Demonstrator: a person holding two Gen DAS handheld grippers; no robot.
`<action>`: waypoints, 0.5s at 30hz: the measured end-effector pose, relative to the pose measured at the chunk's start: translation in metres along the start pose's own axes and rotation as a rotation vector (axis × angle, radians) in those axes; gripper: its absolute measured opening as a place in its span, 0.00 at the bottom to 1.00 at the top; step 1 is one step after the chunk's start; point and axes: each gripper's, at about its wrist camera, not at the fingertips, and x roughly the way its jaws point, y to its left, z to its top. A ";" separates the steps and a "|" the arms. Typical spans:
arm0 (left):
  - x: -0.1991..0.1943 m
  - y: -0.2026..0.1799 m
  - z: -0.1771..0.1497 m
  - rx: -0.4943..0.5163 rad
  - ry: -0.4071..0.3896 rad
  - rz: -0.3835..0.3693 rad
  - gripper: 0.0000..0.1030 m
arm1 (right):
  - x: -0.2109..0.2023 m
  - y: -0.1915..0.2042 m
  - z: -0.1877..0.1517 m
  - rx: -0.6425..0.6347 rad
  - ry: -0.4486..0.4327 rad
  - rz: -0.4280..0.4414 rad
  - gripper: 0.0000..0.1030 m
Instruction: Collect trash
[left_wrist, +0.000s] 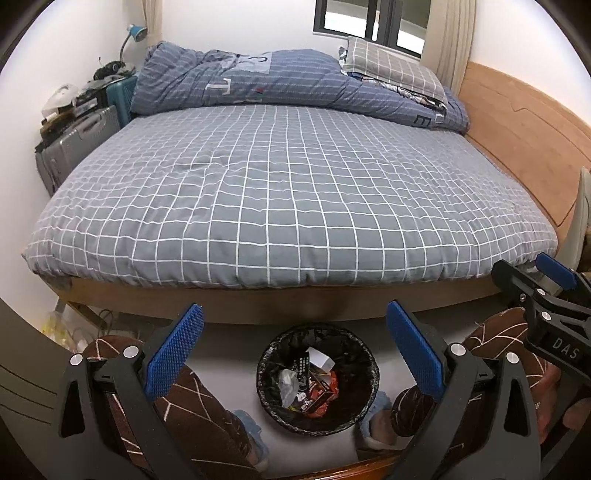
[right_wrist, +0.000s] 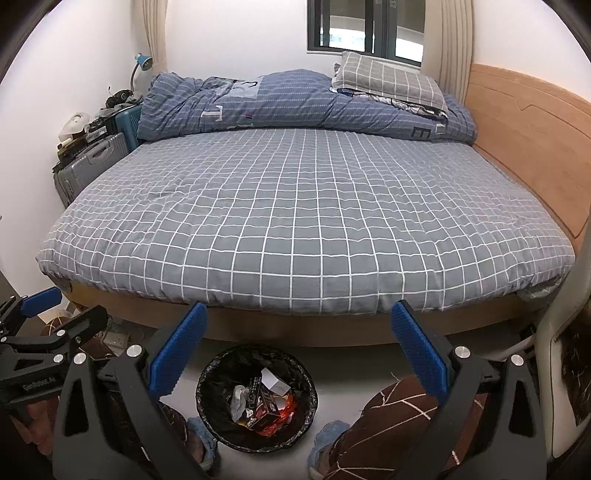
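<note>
A black-lined trash bin (left_wrist: 266, 373) stands on the floor between the person's knees, in front of the bed; it also shows in the right wrist view (right_wrist: 210, 384). It holds trash (left_wrist: 308, 384): a white box, crumpled plastic, red and black wrappers (right_wrist: 266, 404). My left gripper (left_wrist: 293, 323) is open and empty, held above the bin. My right gripper (right_wrist: 299, 319) is open and empty, above and right of the bin. The right gripper shows at the right edge of the left wrist view (left_wrist: 546, 291); the left gripper shows at the left edge of the right wrist view (right_wrist: 44, 314).
A bed with a grey checked cover (left_wrist: 288, 192) fills the view, with a blue quilt (left_wrist: 258, 81) and pillow (left_wrist: 391, 66) at the back. Suitcases and clutter (left_wrist: 74, 144) stand left of it. A wooden headboard (left_wrist: 524, 125) is at right. The person's knees (left_wrist: 184, 402) flank the bin.
</note>
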 end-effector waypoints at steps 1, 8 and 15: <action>0.001 0.000 0.000 -0.003 0.001 0.000 0.95 | -0.001 0.001 0.000 0.000 0.001 0.001 0.93; 0.003 0.000 0.000 -0.004 0.004 -0.013 0.94 | 0.003 0.001 0.000 0.005 0.011 -0.006 0.93; 0.004 -0.003 -0.001 0.009 0.004 -0.006 0.94 | 0.004 -0.004 0.001 0.015 0.009 -0.004 0.93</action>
